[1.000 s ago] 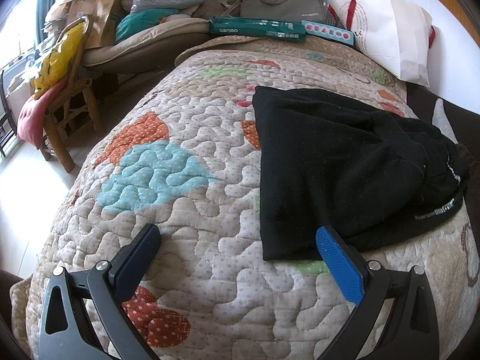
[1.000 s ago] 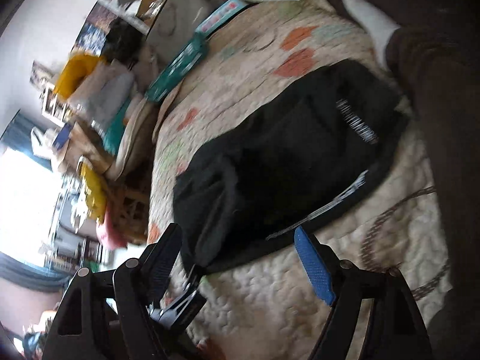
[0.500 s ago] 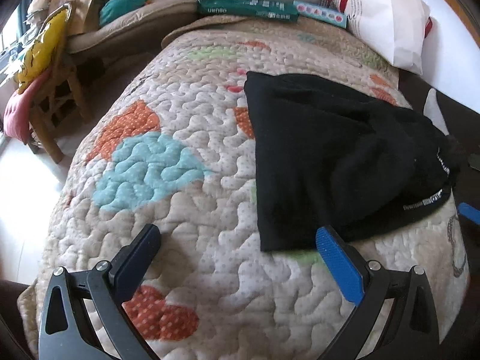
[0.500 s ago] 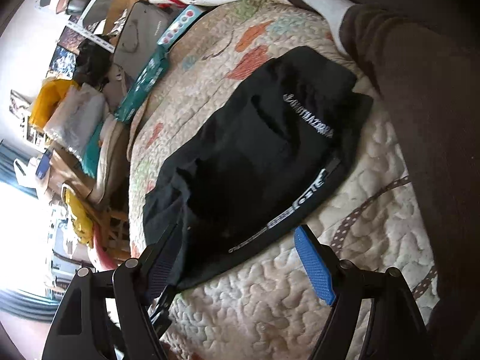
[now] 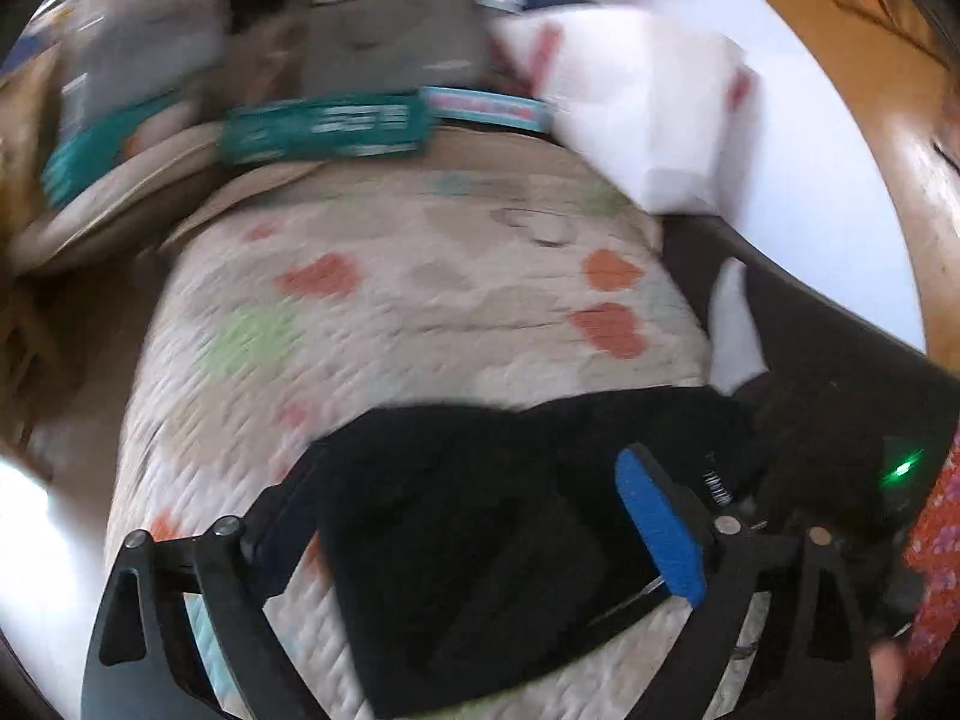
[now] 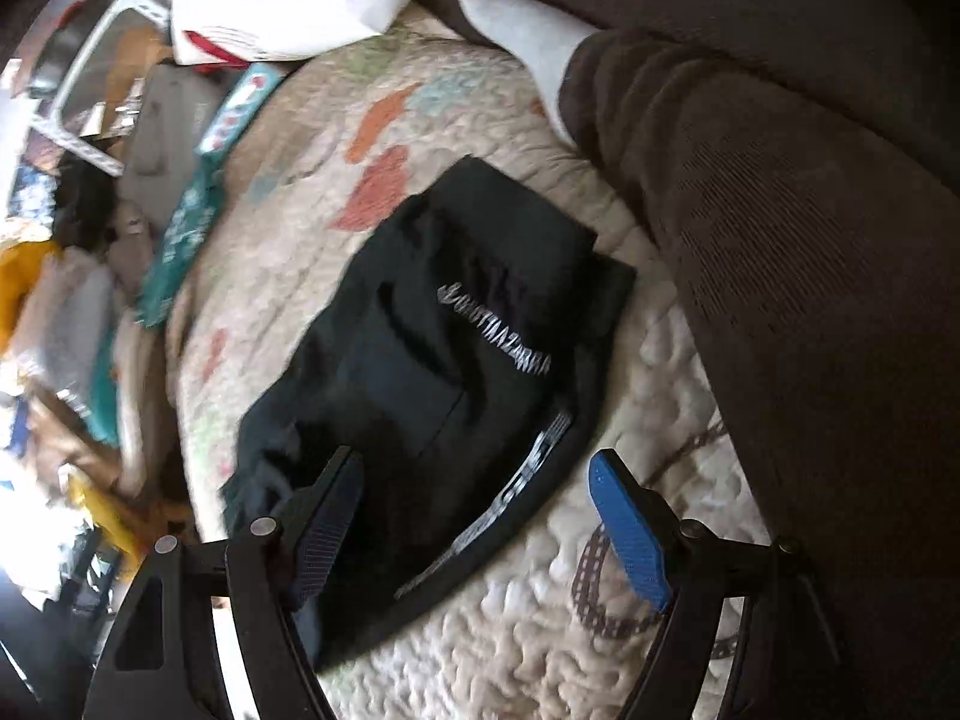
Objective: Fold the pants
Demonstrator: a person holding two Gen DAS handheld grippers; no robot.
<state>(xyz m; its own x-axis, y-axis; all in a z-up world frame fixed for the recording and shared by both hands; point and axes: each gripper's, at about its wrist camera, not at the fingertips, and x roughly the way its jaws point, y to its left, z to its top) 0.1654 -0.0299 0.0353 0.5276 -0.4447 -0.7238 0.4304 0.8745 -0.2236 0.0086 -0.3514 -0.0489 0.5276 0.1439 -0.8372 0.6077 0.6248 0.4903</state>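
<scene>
Nearest in the left wrist view, the left gripper (image 5: 474, 531) has its jaws spread wide and empty, one black finger and one blue-padded finger (image 5: 657, 525) to either side of the folded black pants (image 5: 480, 546) below; whether the fingers touch the cloth cannot be told through the blur. The right gripper (image 6: 474, 525) is likewise spread wide with nothing between its fingers, its black finger over the near end of the pants (image 6: 432, 372) and its blue one above bare quilt.

The pants lie folded into a compact dark bundle on the patchwork quilt (image 6: 540, 648), near the quilt's near edge and toward its right side, white lettering and a striped waistband showing on top. Just beside them along the right edge lies a person's leg in brown trousers (image 6: 810, 300) with a white sock (image 6: 516, 18).

At the quilt's far edge lie a long teal box (image 5: 324, 126) and a white bag (image 5: 636, 96); beyond them household clutter, too blurred to name.
</scene>
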